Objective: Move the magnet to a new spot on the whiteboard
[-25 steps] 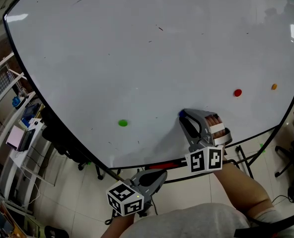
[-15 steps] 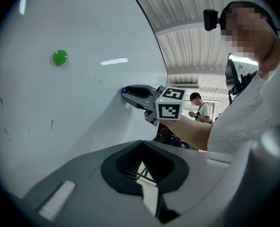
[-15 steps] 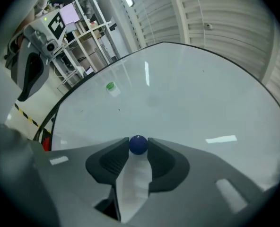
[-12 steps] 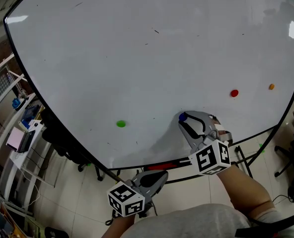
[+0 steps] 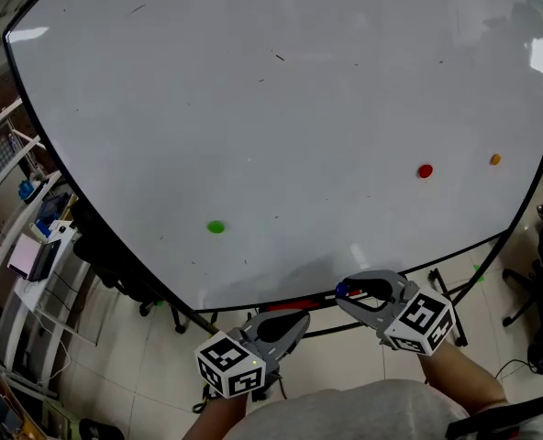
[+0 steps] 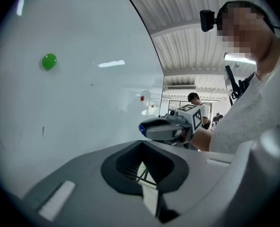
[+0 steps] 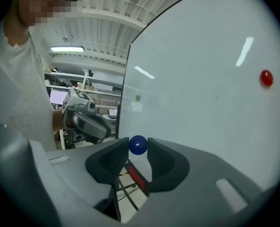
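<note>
Now the right gripper (image 5: pixel 347 295) grips the blue magnet (image 7: pixel 138 144) between its jaw tips, just below the lower edge of the whiteboard (image 5: pixel 271 108). Next, I think, it must carry the magnet to a bare spot. The left gripper (image 6: pixel 141 144) is closed, empty.

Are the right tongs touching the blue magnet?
Touching. The right gripper view shows the blue magnet wedged between the tips of the right tongs, with both tips pressed against its sides and no gap on either side.

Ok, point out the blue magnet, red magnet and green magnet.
blue magnet (image 7: pixel 138 145): right gripper view, its centre.
red magnet (image 5: pixel 425 170): head view, its centre.
green magnet (image 5: pixel 216 227): head view, its centre.
</note>
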`<state>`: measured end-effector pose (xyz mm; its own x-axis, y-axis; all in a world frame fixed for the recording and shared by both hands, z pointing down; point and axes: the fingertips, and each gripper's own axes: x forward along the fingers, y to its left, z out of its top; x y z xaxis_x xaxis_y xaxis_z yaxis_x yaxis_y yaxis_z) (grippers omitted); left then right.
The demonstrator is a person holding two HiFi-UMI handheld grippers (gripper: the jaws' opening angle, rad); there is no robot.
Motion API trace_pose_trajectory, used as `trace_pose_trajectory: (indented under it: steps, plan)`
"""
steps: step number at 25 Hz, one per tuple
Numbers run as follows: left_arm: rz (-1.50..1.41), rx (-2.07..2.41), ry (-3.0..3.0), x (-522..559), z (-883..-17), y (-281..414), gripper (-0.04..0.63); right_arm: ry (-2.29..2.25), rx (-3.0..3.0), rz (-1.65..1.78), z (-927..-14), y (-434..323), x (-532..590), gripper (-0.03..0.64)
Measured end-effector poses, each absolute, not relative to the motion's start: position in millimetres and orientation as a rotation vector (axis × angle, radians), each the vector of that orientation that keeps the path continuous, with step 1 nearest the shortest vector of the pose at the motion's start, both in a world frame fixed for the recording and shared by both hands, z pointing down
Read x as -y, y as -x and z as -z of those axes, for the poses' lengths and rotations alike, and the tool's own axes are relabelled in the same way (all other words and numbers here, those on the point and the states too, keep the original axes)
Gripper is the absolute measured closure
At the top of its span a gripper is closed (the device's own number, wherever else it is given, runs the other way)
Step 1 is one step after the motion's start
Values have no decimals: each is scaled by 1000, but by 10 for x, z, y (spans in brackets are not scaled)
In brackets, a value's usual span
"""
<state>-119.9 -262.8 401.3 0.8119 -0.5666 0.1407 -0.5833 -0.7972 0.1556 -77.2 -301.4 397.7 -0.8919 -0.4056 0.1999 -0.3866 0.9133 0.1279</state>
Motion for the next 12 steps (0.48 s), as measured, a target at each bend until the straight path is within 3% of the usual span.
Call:
trace_pose_trajectory:
  steps: [12]
  plan:
    - [-221,861,-2802,2547,-4174,1007,614,-484,2848,-45,-4417,739,2593,491]
